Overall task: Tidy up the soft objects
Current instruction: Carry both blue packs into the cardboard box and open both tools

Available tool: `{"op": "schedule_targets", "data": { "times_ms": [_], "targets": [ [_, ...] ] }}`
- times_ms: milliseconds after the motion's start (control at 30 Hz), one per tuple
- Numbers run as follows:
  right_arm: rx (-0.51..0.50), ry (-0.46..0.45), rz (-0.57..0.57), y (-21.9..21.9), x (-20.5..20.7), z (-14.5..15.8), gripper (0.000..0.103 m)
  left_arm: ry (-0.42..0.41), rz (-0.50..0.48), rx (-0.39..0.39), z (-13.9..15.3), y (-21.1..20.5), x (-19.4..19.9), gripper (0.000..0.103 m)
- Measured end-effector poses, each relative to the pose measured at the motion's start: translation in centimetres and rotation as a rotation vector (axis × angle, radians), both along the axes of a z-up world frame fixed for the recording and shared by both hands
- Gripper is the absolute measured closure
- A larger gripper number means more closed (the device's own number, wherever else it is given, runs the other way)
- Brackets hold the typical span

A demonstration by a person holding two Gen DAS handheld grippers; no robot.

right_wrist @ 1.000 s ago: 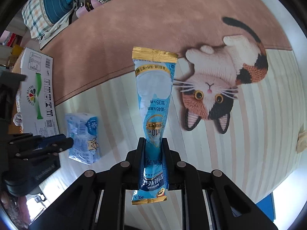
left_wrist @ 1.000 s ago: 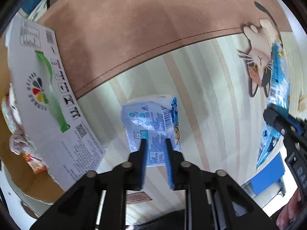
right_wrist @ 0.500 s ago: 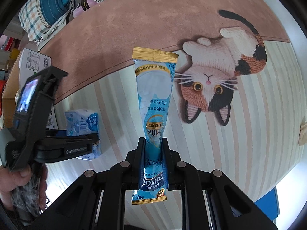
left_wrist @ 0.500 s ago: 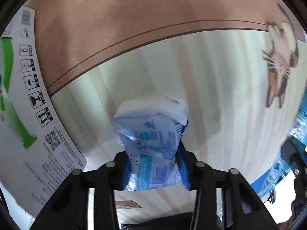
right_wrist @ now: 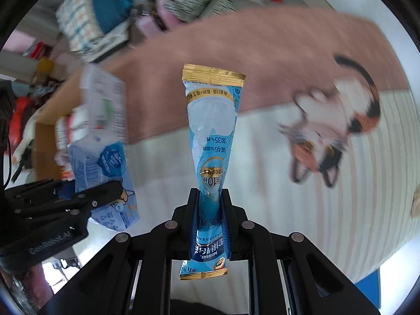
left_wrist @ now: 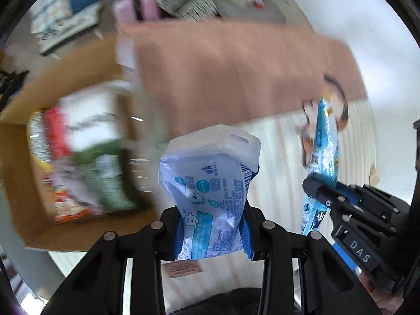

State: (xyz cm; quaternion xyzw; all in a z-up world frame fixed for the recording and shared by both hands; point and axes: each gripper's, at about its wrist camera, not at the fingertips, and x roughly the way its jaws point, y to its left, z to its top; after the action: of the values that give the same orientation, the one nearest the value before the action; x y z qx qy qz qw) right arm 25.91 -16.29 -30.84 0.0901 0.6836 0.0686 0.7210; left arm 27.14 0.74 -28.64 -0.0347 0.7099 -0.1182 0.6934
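1. Basically, left wrist view: left gripper (left_wrist: 214, 232) is clamped on the lower part of a pale blue tissue pack (left_wrist: 210, 191), which is lifted off the striped mat (left_wrist: 278, 183) and sticks up from the jaws.
   - Cardboard box (left_wrist: 23, 189) sits to the left, open, with assorted packets (left_wrist: 78, 173) inside (too blurred to name them).
   - Risk: the soft pack is pinched near one end only, so a quick swing toward the box could let it slide out or flop.

2. Right wrist view: right gripper (right_wrist: 208, 223) is closed on the lower part of a long blue sachet (right_wrist: 211, 141), gold-sealed top end pointing away, held above the mat (right_wrist: 262, 157).
   - Left gripper (right_wrist: 105, 194) with its pack (right_wrist: 102, 173) is just to the left, the box (right_wrist: 44, 141) behind it.
   - Risk: both grippers are close together, so heading for the box at once could make them collide or knock an item short of the opening.
   - Cat print (right_wrist: 333, 134) on the mat is well clear.
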Motion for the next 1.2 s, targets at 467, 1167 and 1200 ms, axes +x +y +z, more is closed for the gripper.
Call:
{"op": "schedule_targets", "data": {
  "times_ms": [467,1167,1200],
  "targets": [
    [-0.026,0.033,0.232,20.3,5.6,-1.5,0.087,0.024,0.31,0.134,-1.8,22.2,2.7,0.071],
    [-0.217,0.099,0.221,24.2,7.8,-5.2,0.055,0.14,0.339,0.095,-5.8,26.0,1.9,0.028],
    [-0.207,0.096,0.22,24.3,7.7,-4.8,0.053,0.123,0.337,0.104,-5.1,26.0,1.8,0.023]
  ]
}}
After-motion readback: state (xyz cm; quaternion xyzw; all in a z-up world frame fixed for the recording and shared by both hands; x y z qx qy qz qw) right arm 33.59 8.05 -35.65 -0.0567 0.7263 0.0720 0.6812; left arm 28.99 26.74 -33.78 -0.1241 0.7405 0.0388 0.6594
